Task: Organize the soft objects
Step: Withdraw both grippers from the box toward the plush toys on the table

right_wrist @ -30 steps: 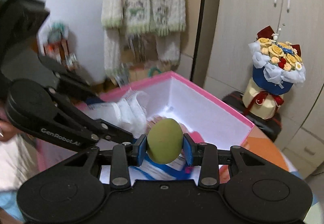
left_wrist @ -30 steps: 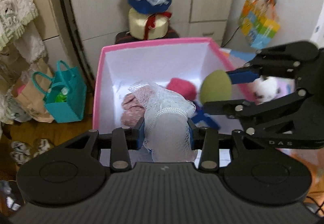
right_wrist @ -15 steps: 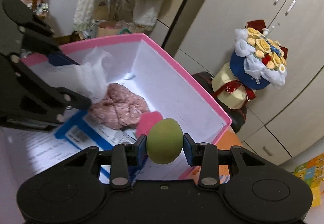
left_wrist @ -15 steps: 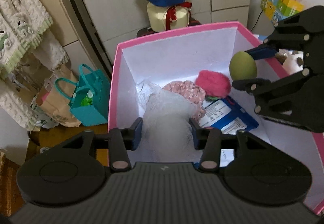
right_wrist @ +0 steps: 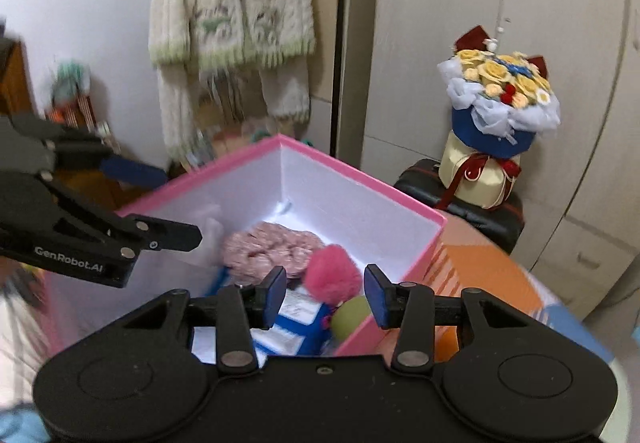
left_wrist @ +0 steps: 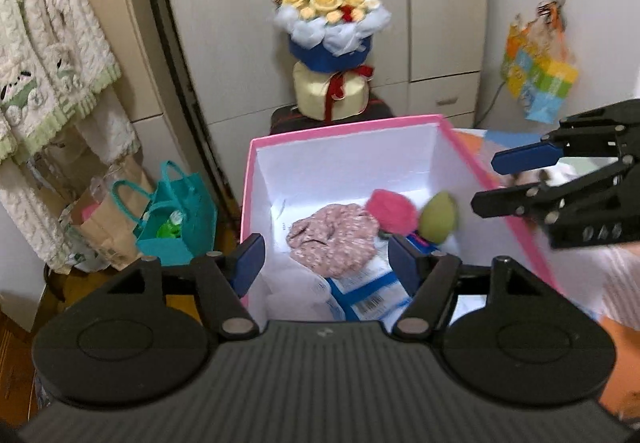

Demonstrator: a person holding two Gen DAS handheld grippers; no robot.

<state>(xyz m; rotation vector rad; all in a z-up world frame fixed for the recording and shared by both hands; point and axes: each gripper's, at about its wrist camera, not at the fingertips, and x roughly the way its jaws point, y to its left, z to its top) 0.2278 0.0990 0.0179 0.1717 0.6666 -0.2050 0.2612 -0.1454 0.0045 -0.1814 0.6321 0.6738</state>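
Observation:
A pink box [left_wrist: 348, 121] with white walls holds a pink floral cloth [left_wrist: 332, 239], a pink pompom [left_wrist: 390, 209], a green egg-shaped sponge [left_wrist: 438, 217], a white mesh pouf [left_wrist: 296, 291] and a blue-and-white packet [left_wrist: 368, 295]. My left gripper [left_wrist: 326, 259] is open and empty above the box's near end. My right gripper [right_wrist: 326, 295] is open and empty above the box's right side; it also shows in the left wrist view [left_wrist: 504, 179]. The sponge [right_wrist: 352, 319] and pompom [right_wrist: 332, 279] lie just below its fingers.
A flower bouquet [left_wrist: 330, 43] stands on a dark case behind the box. A teal bag [left_wrist: 176, 219] and a paper bag [left_wrist: 100, 227] sit on the floor at left. A knitted cardigan [right_wrist: 232, 15] hangs on the wall. An orange surface [right_wrist: 480, 283] lies right of the box.
Both grippers have opened. The mesh pouf has dropped from the left gripper into the box, and the green sponge has dropped from the right gripper into the box beside the pompom.

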